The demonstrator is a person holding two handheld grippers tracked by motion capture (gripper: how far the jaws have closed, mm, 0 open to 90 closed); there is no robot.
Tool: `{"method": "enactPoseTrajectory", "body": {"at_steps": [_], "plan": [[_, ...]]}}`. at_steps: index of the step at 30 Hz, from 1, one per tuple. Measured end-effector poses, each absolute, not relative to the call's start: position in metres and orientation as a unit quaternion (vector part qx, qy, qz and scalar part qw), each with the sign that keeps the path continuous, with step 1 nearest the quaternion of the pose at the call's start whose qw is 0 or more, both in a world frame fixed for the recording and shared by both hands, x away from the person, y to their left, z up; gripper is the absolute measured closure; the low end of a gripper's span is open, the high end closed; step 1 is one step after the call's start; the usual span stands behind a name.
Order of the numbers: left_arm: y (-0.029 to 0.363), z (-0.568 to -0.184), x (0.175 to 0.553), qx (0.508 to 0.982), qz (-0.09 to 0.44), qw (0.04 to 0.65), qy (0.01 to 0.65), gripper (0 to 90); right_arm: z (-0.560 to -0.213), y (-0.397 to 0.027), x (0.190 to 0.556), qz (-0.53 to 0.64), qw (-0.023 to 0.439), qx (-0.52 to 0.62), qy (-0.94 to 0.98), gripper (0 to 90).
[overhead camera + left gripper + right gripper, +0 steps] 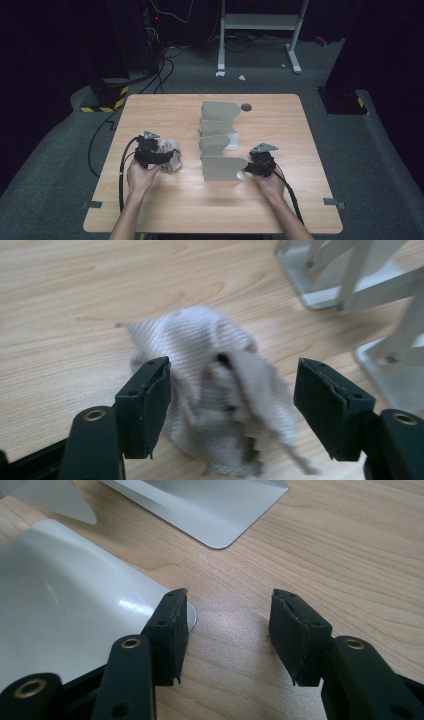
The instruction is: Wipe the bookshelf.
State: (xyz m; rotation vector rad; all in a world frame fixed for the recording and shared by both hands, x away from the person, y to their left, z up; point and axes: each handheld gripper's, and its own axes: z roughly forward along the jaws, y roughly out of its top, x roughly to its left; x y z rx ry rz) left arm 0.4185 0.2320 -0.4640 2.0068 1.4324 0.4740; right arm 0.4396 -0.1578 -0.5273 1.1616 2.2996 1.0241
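Straddling the crumpled grey ribbed cloth (215, 390), left gripper (232, 400) fingers spread; grasp pending.
Right gripper (227, 635) fingers spread, empty, beside grey metal rack (220, 167), lower centre.

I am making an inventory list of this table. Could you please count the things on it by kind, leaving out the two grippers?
Grey metal bookends: 4
Crumpled grey cloth: 1
Small dark round disc: 1
Total: 6

cloth (210, 390): grey, ribbed | rack (220, 145): pale grey | table (165, 110): light woodgrain
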Motion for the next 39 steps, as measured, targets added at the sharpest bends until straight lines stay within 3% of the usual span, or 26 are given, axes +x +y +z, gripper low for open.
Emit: {"method": "enactPoseTrajectory", "body": {"at_steps": [8, 15, 17, 28, 39], "plan": [[0.232, -0.492, 0.438, 0.762, 0.155, 0.296, 0.554, 36.7, -0.527, -0.158, 0.439, 0.363, 0.184, 0.413, 0.815, 49.6], [0.224, -0.507, 0.441, 0.781, 0.147, 0.286, 0.535, 67.7, -0.527, -0.158, 0.439, 0.362, 0.184, 0.414, 0.815, 49.1], [0.219, -0.506, 0.438, 0.787, 0.146, 0.291, 0.524, 71.7, -0.527, -0.158, 0.439, 0.362, 0.184, 0.414, 0.815, 49.0], [0.178, -0.493, 0.414, 0.827, 0.109, 0.316, 0.453, 73.2, -0.527, -0.157, 0.438, 0.362, 0.184, 0.417, 0.813, 48.4], [0.157, -0.471, 0.423, 0.821, 0.093, 0.361, 0.433, 73.2, -0.527, -0.157, 0.437, 0.361, 0.185, 0.418, 0.813, 48.3]]}}
